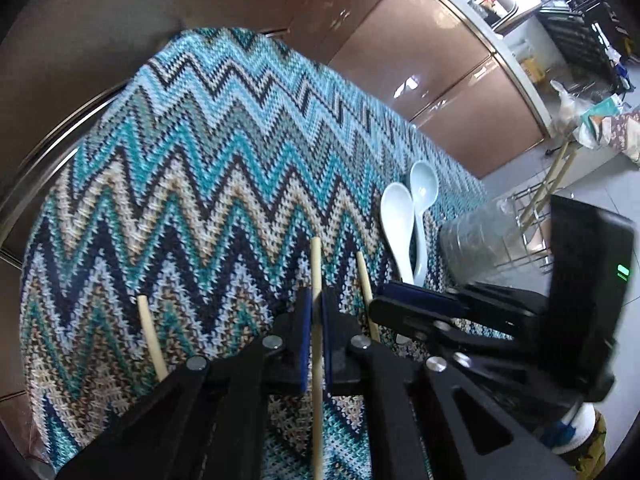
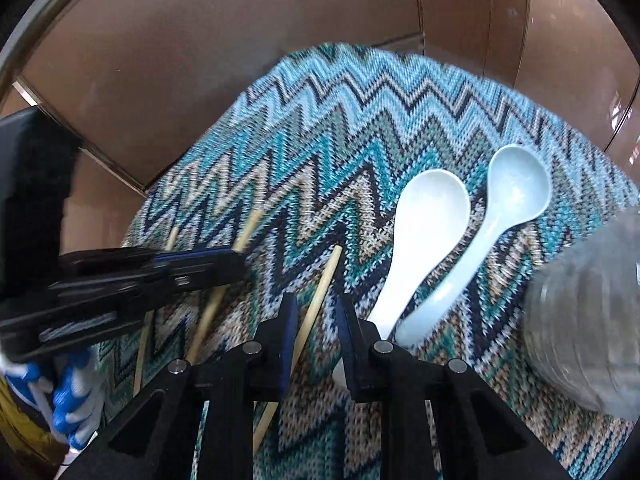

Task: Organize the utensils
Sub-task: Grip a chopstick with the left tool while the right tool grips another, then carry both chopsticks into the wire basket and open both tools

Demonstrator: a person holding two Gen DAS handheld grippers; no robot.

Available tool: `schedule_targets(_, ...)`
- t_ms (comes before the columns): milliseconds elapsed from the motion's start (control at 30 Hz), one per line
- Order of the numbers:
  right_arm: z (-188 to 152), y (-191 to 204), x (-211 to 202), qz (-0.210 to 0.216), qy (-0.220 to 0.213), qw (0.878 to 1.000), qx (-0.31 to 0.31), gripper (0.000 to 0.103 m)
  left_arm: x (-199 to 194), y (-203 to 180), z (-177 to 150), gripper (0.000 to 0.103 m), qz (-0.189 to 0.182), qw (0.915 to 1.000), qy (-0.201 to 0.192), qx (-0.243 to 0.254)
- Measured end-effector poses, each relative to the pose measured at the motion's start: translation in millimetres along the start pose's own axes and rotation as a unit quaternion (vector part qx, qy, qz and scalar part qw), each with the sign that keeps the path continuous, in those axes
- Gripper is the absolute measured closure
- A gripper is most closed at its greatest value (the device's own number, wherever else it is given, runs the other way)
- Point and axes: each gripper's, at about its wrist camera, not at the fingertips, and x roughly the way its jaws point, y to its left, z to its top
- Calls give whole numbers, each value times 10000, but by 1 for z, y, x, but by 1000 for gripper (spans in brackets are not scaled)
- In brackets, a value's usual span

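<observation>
On a zigzag-knit cloth [image 1: 200, 152] over the table, the left tongs [image 1: 316, 340] clamp one light, stiff, slippery chopstick [image 1: 316, 264] near mid-length, while the right tongs [image 2: 312, 320] stand apart around another chopstick [image 2: 326, 280].

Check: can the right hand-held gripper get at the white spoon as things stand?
Probably yes. The white spoon lies in the open just right of the right hand-held gripper, nothing on top; the blue spoon only touches its far side. A chopstick sits between the jaws.

My left claw [image 1: 316, 320] is pinching the middle chopstick [image 1: 317, 360] on the zigzag cloth [image 1: 192, 168], two spoons [image 1: 404, 224] lying nearby.
</observation>
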Motion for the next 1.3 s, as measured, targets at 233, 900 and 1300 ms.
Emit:
schedule_targets(233,12,4,15,-208,241,9995,-80,92,-17,5,-7,98,16,9998,-187,-40)
schedule_targets(900,-68,48,-137,-24,-1584,9873,-106,97,-121,-50,-57,98,77,9901,-1363,336)
schedule_targets(1300,-139,80,-253,-244,-2847,9579,-290,97,-199,-92,-96,98,-54,9723,-2239,675)
